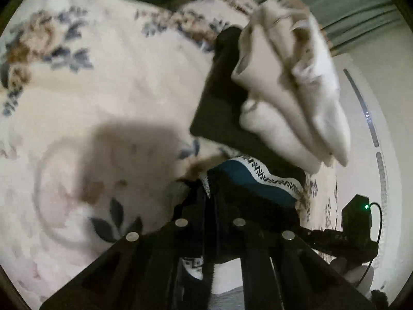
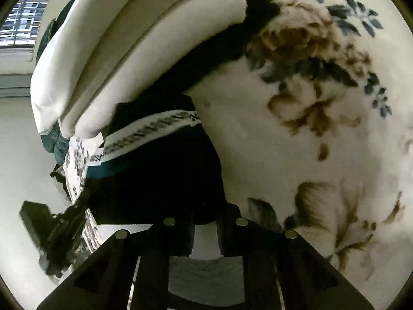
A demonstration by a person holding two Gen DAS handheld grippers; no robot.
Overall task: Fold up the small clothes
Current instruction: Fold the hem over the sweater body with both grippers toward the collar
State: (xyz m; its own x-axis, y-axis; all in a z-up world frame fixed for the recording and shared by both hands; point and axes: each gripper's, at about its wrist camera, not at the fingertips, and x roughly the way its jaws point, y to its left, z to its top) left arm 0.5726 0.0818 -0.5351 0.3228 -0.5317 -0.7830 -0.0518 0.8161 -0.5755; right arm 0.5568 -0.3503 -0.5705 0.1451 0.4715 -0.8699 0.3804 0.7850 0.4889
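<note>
We hold dark patterned-band garment point(image 1: 247, 178), soft, light, floppy; left gripper point(image 1: 206, 180) and right gripper point(image 2: 204, 206) clamped on hem, beside folded cream stack point(image 1: 291, 90).

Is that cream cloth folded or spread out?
Folded: the cream cloth lies in stacked layers with rounded fold edges, on dark clothes.

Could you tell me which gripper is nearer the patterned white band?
Left. The left gripper grips beside the patterned white band; the right gripper sits farther off, on dark cloth.
</note>
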